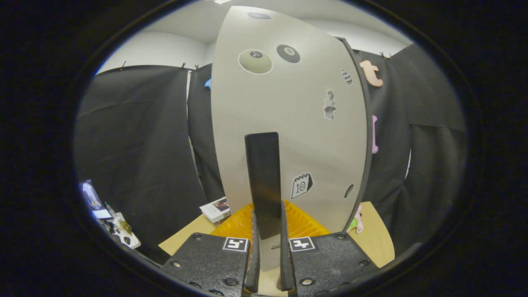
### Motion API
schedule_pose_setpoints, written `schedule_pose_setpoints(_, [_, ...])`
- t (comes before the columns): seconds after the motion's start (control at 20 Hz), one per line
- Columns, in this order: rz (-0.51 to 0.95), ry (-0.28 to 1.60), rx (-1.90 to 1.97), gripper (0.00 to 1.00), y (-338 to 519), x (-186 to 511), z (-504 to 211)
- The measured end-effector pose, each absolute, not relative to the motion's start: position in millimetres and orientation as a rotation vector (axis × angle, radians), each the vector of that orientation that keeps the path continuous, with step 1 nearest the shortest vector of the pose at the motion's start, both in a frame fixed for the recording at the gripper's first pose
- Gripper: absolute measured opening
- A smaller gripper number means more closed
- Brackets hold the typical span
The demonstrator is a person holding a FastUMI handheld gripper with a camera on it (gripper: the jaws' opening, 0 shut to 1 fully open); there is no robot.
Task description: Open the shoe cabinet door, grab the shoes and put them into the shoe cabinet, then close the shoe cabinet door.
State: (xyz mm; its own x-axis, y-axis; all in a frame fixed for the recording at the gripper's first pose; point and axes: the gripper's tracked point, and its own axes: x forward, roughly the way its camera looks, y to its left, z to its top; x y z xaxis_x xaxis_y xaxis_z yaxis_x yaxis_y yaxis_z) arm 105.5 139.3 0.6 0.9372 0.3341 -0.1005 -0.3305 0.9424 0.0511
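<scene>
Now my fingers (268, 264) are clenched on the dark vertical handle (264, 181) at lower centre, to swing the shoe cabinet door (284, 123); that pale stickered door rises just beyond, over an orange mat (303, 225).

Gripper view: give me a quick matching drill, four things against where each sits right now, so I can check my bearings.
Things:
1. door handle
2. calendar sticker
3. orange mat
4. small book

Places:
A. on the table, left of the cabinet door
B. between the tongs' fingers
C. on the door, just right of the handle
D. under the door's lower edge, beyond the tongs

Pairs: 1-B, 2-C, 3-D, 4-A. The tongs stand closed on the door handle of the cabinet door.
</scene>
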Motion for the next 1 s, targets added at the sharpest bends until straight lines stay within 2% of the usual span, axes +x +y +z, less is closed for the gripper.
schedule_pose_setpoints(0.4, [0.253,0.116,0.046,0.18,64,61,-3])
schedule_pose_setpoints(1.0, [0.065,0.114,0.042,0.04,-54,44,-2])
